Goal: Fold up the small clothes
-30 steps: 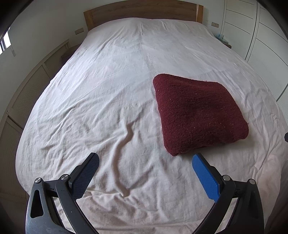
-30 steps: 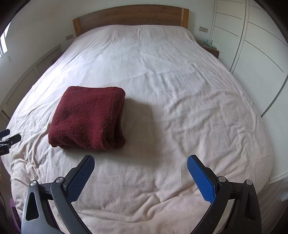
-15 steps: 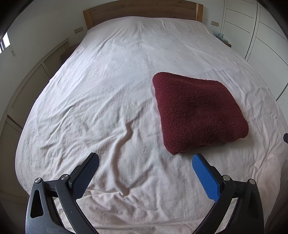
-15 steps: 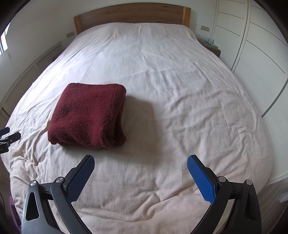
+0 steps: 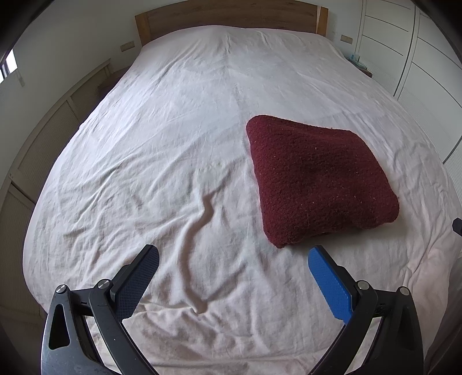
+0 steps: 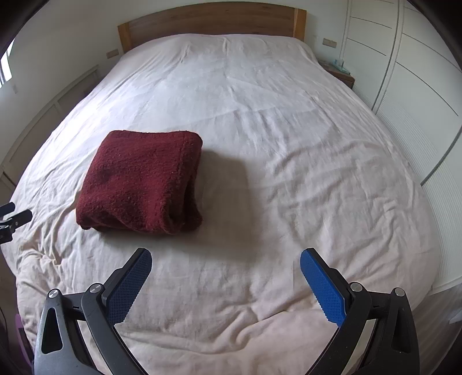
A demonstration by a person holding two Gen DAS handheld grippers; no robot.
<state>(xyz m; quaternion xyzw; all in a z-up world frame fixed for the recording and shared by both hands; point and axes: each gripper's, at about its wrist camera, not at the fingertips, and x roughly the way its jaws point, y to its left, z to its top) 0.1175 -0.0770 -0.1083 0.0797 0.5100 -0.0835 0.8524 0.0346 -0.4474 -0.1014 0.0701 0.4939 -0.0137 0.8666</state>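
A dark red fleece garment lies folded into a thick, roughly square bundle on the bed, on the near half of the wrinkled off-white bedsheet. In the right wrist view its doubled-over edge faces right, with stacked layers showing at the near right corner.

The left claw hangs above the foot end of the bed, its two fingers spread wide apart with nothing between them. The garment sits ahead and to the right of it; the bundle's nearest corner comes down close to the blue pad of the right-hand finger in the frame, though they stay apart. A long raised crease in the sheet runs between the two fingers of this claw.

The right claw is likewise spread wide and holds nothing. From it, the garment lies ahead and to the left, its near edge just beyond the tip of the left-hand finger, not touching. The tips of the left claw show at the far left edge of this view, beside the bed.

A wooden headboard stands at the far end of the bed, and white wardrobe doors line the right side of the room.
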